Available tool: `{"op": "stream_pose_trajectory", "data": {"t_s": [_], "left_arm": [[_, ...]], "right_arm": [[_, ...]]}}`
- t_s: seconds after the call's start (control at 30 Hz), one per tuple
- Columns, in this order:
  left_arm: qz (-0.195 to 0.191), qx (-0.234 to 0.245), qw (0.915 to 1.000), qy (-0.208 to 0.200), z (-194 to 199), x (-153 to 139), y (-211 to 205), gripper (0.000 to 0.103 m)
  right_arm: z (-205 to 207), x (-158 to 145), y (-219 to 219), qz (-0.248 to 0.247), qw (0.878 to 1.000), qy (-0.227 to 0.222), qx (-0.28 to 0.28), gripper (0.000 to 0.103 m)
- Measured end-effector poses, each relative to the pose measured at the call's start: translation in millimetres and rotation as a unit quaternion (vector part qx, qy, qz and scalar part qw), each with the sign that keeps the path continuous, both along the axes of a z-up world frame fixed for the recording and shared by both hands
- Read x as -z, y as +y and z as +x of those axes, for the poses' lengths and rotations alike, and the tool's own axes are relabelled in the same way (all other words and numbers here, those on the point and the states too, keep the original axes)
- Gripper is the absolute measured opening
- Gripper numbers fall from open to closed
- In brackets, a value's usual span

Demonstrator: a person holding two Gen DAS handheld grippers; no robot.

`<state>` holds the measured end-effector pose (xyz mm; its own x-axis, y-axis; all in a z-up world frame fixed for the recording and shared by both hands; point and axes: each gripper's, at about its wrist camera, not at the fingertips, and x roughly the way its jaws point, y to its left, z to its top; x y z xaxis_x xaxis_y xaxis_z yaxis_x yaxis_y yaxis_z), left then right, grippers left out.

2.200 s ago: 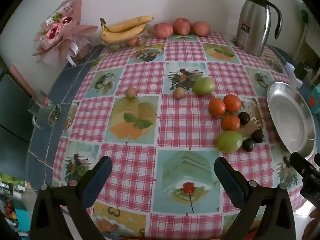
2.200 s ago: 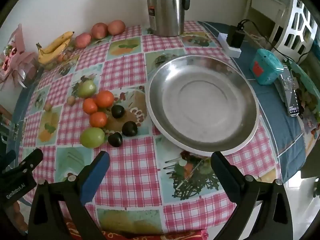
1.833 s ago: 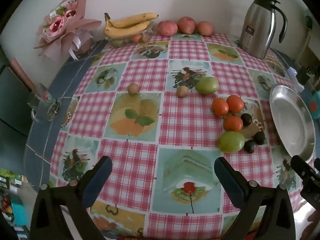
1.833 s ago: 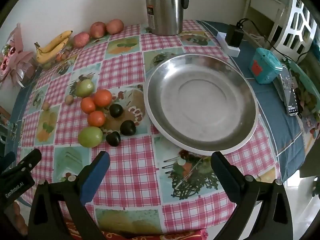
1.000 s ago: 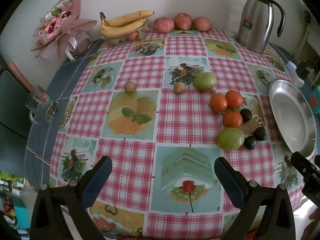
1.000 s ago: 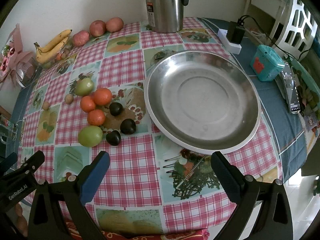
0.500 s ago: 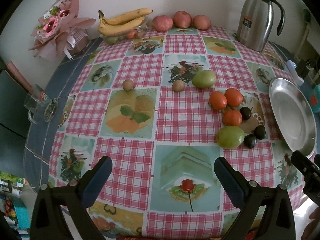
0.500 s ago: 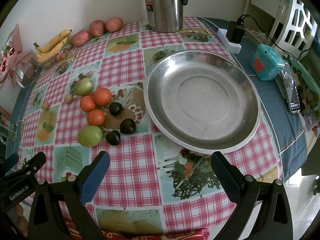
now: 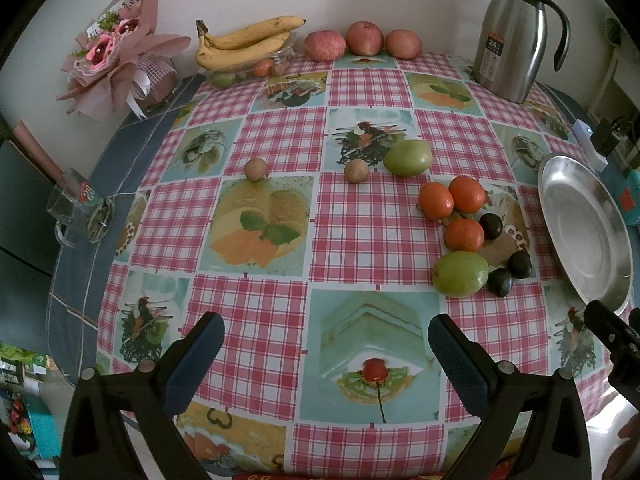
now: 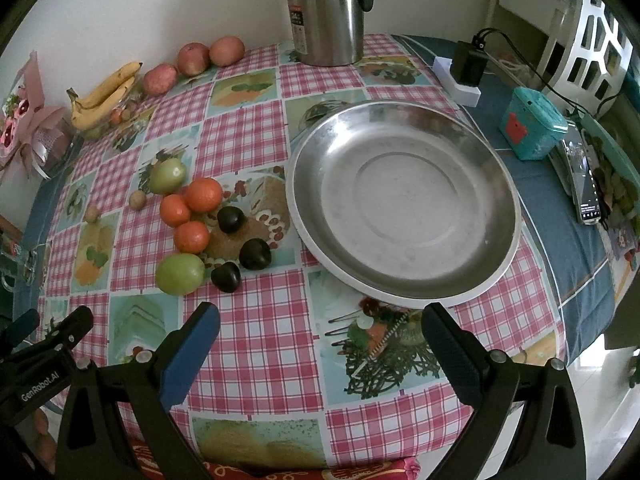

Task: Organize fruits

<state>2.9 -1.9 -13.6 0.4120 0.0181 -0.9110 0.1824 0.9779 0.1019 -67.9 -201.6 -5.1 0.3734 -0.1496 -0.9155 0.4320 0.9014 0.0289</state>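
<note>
On the checked tablecloth lie three oranges (image 9: 436, 201) (image 10: 192, 213), three dark plums (image 9: 519, 264) (image 10: 255, 254), two green fruits (image 9: 460, 273) (image 10: 179, 273) and two small brown fruits (image 9: 356, 171). An empty steel plate (image 10: 404, 204) (image 9: 584, 232) sits right of them. My left gripper (image 9: 326, 346) is open and empty above the table's near edge. My right gripper (image 10: 320, 340) is open and empty in front of the plate.
Bananas (image 9: 244, 42) and three apples (image 9: 363, 40) line the back wall. A steel thermos jug (image 9: 514, 36) (image 10: 326, 10) stands at the back. A pink bouquet (image 9: 116, 64) and a glass mug (image 9: 78, 212) sit left. A teal box (image 10: 532, 128), charger and phone lie right of the plate.
Both grippers stay open and nearly still; the views only sway slightly. No fruit has moved.
</note>
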Motion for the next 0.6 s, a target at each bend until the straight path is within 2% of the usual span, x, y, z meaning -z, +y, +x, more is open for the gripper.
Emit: {"op": "stream_pose_trajectory", "data": {"t_s": [0.6], "left_arm": [[-0.003,-0.002,1.0000,0.001,-2.1,1.0,0.4,0.103]], "right_arm": [[-0.2,0.0,-1.4,0.000,1.000,-0.001,0.003,0.101]]}}
